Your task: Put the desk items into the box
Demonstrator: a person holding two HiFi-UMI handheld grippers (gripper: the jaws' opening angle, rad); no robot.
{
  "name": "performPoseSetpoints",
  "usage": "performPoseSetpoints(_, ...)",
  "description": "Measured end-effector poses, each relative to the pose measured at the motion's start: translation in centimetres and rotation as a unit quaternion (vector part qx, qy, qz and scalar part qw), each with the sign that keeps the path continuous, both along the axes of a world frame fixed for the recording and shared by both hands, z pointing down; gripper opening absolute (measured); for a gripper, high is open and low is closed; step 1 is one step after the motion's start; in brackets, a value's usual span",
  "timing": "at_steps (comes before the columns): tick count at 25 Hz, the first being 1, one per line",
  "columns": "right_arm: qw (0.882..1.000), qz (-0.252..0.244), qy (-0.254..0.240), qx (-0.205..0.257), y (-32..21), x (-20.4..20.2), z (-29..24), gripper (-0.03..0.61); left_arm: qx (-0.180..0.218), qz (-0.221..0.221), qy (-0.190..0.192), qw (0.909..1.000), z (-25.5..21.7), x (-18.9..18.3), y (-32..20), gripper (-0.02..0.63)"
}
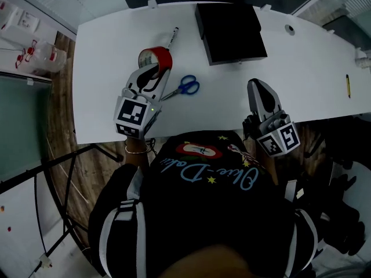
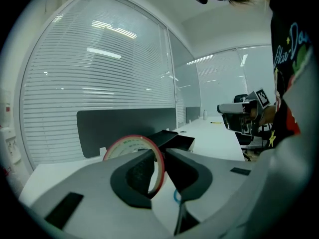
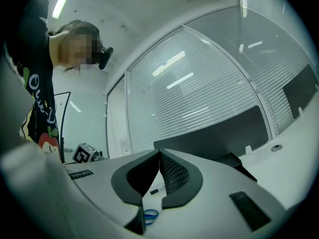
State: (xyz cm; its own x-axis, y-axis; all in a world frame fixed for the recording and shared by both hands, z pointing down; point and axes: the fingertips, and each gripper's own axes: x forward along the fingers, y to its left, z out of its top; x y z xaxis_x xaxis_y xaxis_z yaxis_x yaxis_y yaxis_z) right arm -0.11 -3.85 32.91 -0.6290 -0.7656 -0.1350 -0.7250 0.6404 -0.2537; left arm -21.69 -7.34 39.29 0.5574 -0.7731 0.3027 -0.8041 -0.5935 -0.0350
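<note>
A red tape roll (image 1: 156, 57) stands tilted on the white desk (image 1: 104, 51), and my left gripper (image 1: 152, 69) is shut on its band. In the left gripper view one pad sits inside the ring of the tape roll (image 2: 130, 142) and the other presses from outside, at the left gripper (image 2: 159, 156). Blue-handled scissors (image 1: 186, 86) lie just right of it. A black marker (image 1: 172, 37) lies beyond the tape. The open black box (image 1: 231, 32) sits at the back middle. My right gripper (image 1: 257, 84) hovers near the front edge, shut and empty; its tips meet at the right gripper (image 3: 159, 153).
A pencil (image 1: 348, 86) lies far right on the desk. A dark partition (image 2: 124, 126) runs along the desk's back edge. The person's torso is close to the front edge. Wooden floor and a plastic container (image 1: 46, 57) are to the left.
</note>
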Motion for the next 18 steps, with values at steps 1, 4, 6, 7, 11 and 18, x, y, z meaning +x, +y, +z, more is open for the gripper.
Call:
performPoseSetpoints(1,1.0,0.004,-0.001,-0.001,0.0,0.3,0.1,0.017,-0.001,0.004,0.0,1.0,0.1,0.3,0.0,0.092)
performPoseSetpoints(4,1.0,0.01,-0.002,-0.006,0.0,0.9,0.4,0.017,-0.005,0.012,-0.001,0.9999,0.2,1.0,0.1,0.092)
performPoseSetpoints(6,1.0,0.011,-0.004,-0.008,-0.2,1.5,0.5,0.017,-0.005,0.013,-0.008,0.9999,0.3,1.4,0.1,0.092)
performPoseSetpoints(7,1.0,0.011,-0.004,-0.009,-0.2,1.8,0.5,0.017,-0.006,0.013,-0.012,0.9998,0.4,1.7,0.1,0.091)
performPoseSetpoints(11,1.0,0.004,-0.006,-0.014,-0.6,3.0,0.6,0.017,-0.005,0.015,-0.025,0.9996,0.3,3.6,-0.2,0.091)
performPoseSetpoints(18,1.0,-0.019,-0.014,-0.018,-2.1,5.4,0.4,0.017,-0.008,0.016,-0.04,0.999,0.4,7.5,-1.6,0.091)
